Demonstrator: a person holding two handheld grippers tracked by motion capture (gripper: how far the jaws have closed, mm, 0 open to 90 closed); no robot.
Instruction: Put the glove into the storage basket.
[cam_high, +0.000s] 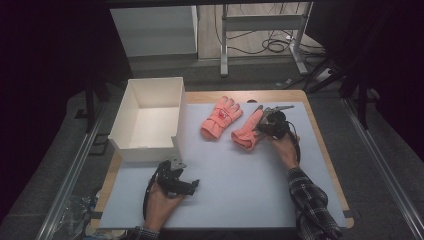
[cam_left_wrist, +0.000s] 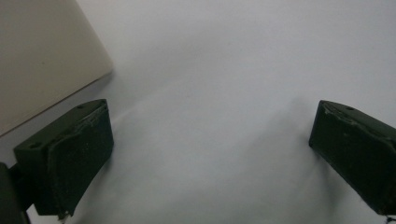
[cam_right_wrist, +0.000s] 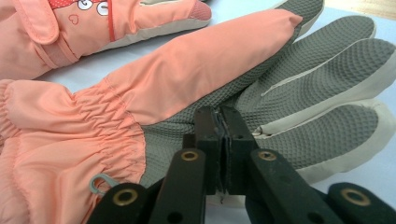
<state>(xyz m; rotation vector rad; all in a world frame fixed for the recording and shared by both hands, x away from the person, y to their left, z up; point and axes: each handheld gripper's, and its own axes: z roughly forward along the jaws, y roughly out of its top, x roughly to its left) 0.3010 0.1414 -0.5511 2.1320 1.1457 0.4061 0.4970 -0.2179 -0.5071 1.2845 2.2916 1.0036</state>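
Note:
Two salmon-pink gloves lie on the pale mat. The one with a strap (cam_high: 220, 119) rests back up, to the right of the white box. The other glove (cam_high: 246, 134) lies grey palm up (cam_right_wrist: 299, 70), its thumb folded across. My right gripper (cam_high: 265, 122) is on its palm, jaws pressed together (cam_right_wrist: 223, 116) with a thin fold of the grey fabric pinched between them. The strapped glove (cam_right_wrist: 70, 28) lies just beyond it. My left gripper (cam_high: 179, 176) rests low on the mat near the box's front corner, jaws wide apart (cam_left_wrist: 210, 121) with only bare mat between them.
An open white box (cam_high: 179, 117) stands at the mat's back left; its outer wall (cam_left_wrist: 42, 56) is close to my left gripper. The mat (cam_high: 240, 185) covers a wooden table. Table legs and cables lie on the floor beyond.

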